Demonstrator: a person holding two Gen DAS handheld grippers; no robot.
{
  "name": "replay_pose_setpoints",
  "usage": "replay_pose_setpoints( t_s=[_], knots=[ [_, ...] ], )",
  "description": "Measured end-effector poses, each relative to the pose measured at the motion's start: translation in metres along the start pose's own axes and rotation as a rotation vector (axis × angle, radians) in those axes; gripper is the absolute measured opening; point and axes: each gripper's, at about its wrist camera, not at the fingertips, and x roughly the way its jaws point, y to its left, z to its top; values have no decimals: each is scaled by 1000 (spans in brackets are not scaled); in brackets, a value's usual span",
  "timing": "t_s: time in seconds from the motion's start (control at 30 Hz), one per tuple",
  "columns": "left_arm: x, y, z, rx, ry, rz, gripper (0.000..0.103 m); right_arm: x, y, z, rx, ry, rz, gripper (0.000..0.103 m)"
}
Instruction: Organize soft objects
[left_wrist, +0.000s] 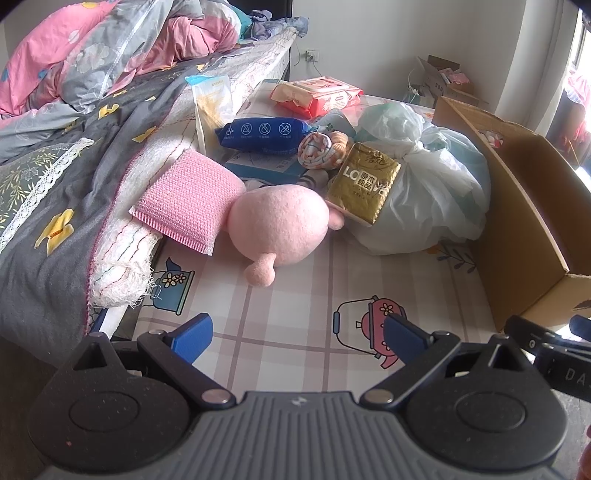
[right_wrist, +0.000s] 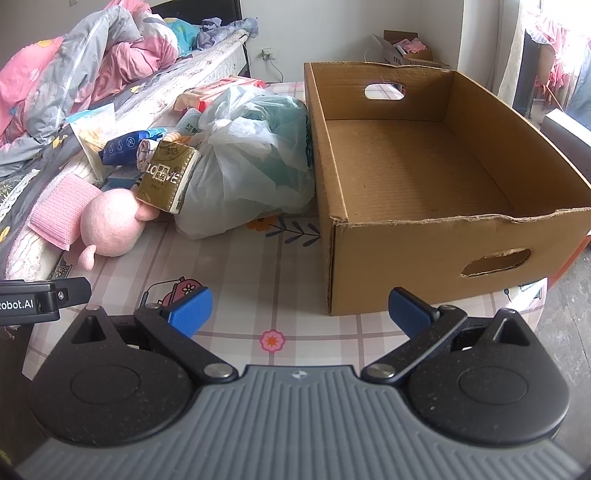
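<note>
A pink plush toy (left_wrist: 280, 229) (right_wrist: 109, 227) lies on the checked mat beside a folded pink cloth (left_wrist: 188, 201) (right_wrist: 59, 210). Behind them sit a gold tissue pack (left_wrist: 364, 182) (right_wrist: 168, 177), a tied plastic bag (left_wrist: 436, 199) (right_wrist: 251, 162), a blue pack (left_wrist: 264, 133) and a rolled cloth (left_wrist: 317, 149). An empty cardboard box (right_wrist: 424, 158) (left_wrist: 517, 206) stands to the right. My left gripper (left_wrist: 297, 338) is open, short of the plush toy. My right gripper (right_wrist: 299, 314) is open in front of the box's near left corner.
A bed with a grey quilt (left_wrist: 74, 177) and pink bedding (left_wrist: 48, 55) borders the mat on the left. Pink wipe packs (left_wrist: 317, 94) lie at the back. A small box of items (right_wrist: 402, 50) stands by the far wall. Bare mat (right_wrist: 273, 295) stretches before both grippers.
</note>
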Motion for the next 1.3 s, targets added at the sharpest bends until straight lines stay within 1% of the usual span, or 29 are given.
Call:
replay_pose_setpoints(
  t_s=[1.3],
  knots=[
    [0,1,4,4,-1,-1,99,1,-2,4,9,-6,-7,102]
  ],
)
